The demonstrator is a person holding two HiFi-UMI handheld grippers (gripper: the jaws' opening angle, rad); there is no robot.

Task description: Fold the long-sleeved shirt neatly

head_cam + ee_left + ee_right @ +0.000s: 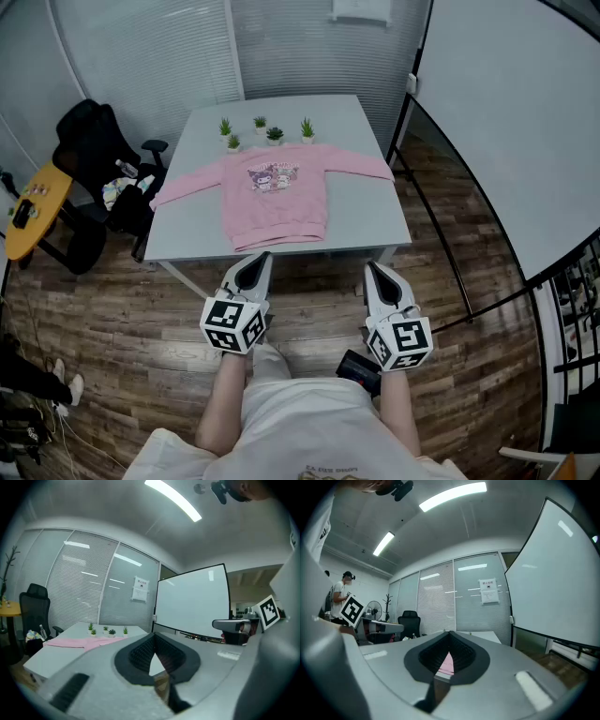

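We are standing on a wooden floor (309,309) and looking steeply down. A big whiteboard (525,141) is standing at the right, just beside the table's right side. In front of us a grey table (281,117) is taking the middle of the view.

The pink shirt (272,192) is lying flat on this table, front side up, with a cartoon print on the chest. Its hem is lying near the table edge that is closest to us, and its collar is pointing away from us. Both sleeves are spreading out to the sides. The end of the left sleeve is reaching the left table edge and perhaps hanging a little over it; from here we cannot be sure.

A black chair (94,159) is standing to the left of the table.

We are holding the left gripper (255,262) and the right gripper (375,272) about level over the floor, just before the near table edge. Both are apart from the shirt. The jaws of each one are pressing together at the tips, with nothing between them.

Four small green plants (274,134) are standing in a row on the table, just beyond the collar.
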